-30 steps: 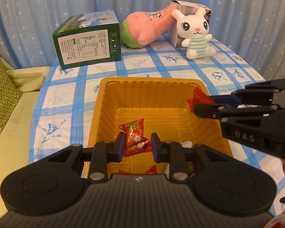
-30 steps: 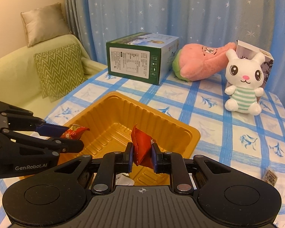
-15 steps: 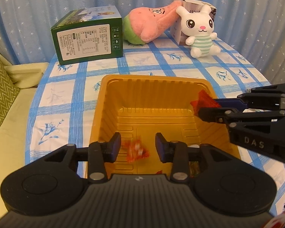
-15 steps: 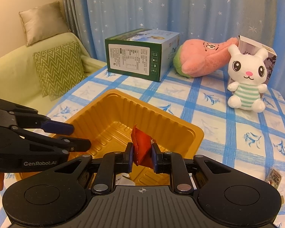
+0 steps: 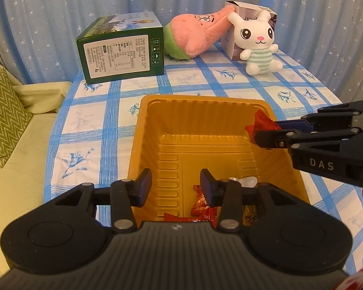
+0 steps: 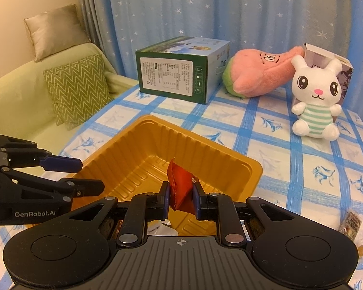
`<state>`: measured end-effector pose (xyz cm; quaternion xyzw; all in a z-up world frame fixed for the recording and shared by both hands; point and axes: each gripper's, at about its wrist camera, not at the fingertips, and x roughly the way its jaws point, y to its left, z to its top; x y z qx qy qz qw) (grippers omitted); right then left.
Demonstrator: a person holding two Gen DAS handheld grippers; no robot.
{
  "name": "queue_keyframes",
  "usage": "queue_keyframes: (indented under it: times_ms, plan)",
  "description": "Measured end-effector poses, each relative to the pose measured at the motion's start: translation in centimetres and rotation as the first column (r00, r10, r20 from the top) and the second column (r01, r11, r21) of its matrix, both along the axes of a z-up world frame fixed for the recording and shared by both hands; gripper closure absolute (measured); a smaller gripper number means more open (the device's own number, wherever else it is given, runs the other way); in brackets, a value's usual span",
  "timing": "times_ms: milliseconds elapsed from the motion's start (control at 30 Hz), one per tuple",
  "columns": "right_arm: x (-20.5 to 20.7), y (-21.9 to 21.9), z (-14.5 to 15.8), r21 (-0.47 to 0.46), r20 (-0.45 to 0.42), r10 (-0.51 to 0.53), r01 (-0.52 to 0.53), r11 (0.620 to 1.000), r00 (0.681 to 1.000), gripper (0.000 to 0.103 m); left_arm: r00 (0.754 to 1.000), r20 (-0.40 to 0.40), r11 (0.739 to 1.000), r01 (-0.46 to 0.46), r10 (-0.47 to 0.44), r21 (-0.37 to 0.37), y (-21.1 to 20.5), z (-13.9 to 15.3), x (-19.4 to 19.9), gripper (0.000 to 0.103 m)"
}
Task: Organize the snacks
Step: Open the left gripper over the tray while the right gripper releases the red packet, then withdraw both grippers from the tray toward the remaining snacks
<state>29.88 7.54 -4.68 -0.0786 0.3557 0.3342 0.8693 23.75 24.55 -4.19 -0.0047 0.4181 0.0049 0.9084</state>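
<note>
The left claw (image 5: 176, 186) fills the lower middle of its own wrist view, level, its two fingers spread wide apart with nothing between them. In the right wrist view the same claw (image 6: 84, 174) enters from the left edge, seen side-on, one finger above the other with a clear gap. The right claw (image 6: 181, 199) sits low and centred in its own view, fingers drawn in close and pinching a red packet (image 6: 181, 188) that stands up between the pads. From the left wrist view it reaches in from the right edge (image 5: 261, 133), pointing toward frame centre.
</note>
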Motion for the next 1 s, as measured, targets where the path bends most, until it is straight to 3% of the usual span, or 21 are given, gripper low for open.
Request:
queue_keyframes:
  times_ms: [433,500,533,567,800,1000]
  plan:
    - [0.4,0.6,0.0,-0.003,-0.004,0.004,-0.004,1.0,1.0,0.083,1.0,0.001,1.0,-0.008,0.008,0.0,0.2,0.1,-0.2,0.062]
    - [0.4,0.5,0.1,0.017,-0.011,0.022,-0.021,1.0,1.0,0.071,1.0,0.002,1.0,-0.014,0.014,0.007,0.3,0.1,-0.4,0.057]
    - [0.5,0.3,0.3,0.03,-0.011,0.016,-0.016,0.999,1.0,0.043,1.0,0.002,1.0,-0.015,0.015,0.012,0.3,0.1,-0.5,0.056]
    - [0.6,-0.1,0.4,0.044,-0.009,0.002,-0.001,0.999,1.0,0.031,1.0,0.002,1.0,-0.015,0.015,0.017,0.3,0.2,-0.6,0.056]
    - [0.7,-3.1,1.1,0.065,-0.031,-0.097,0.099,0.993,0.995,0.031,1.0,0.013,1.0,-0.021,0.021,0.015,-0.3,0.7,-1.3,0.049]
    - [-0.8,-6.4,1.8,0.09,-0.057,-0.156,0.161,0.983,0.986,0.031,0.999,0.042,1.0,-0.022,0.022,0.002,-1.7,2.0,-2.6,0.037]
